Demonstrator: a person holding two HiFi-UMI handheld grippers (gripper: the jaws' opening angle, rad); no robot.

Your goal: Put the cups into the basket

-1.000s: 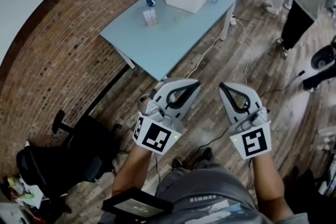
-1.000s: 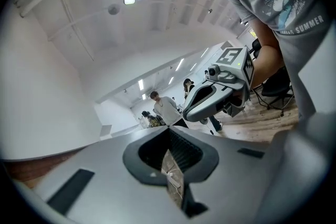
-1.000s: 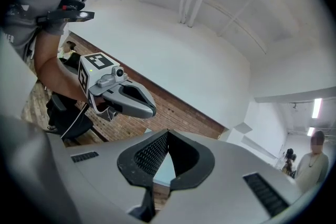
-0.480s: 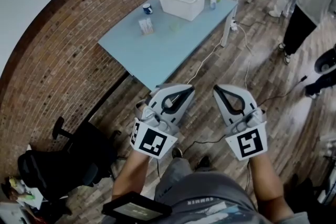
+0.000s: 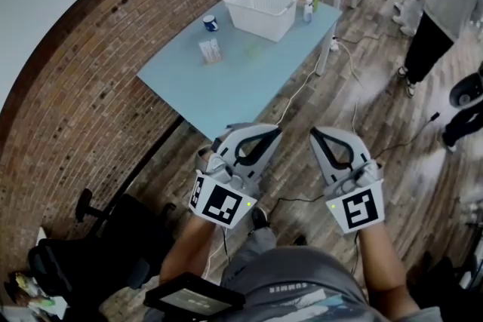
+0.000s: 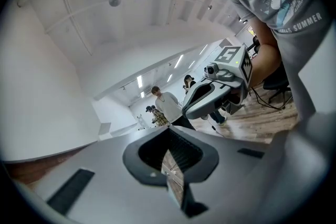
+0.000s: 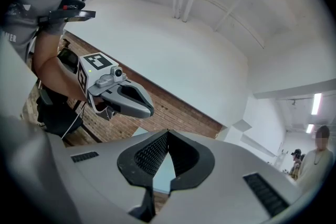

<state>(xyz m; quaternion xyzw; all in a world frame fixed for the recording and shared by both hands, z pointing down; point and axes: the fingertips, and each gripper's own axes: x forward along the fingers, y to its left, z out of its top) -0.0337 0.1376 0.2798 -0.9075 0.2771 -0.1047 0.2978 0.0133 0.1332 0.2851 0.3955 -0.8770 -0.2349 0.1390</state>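
Two cups, a blue cup (image 5: 210,23) and a clear cup (image 5: 210,50), stand on the pale blue table (image 5: 226,87), left of the one white basket (image 5: 264,9). Nearer the camera, the left gripper (image 5: 270,132) and right gripper (image 5: 318,135) hang over the wood floor (image 5: 377,109), jaws closed on nothing. Only the head view shows the cups; each gripper view shows the other gripper.

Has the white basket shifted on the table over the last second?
No. The white basket stays at the far end of the table, with the blue cup close beside it, as before.
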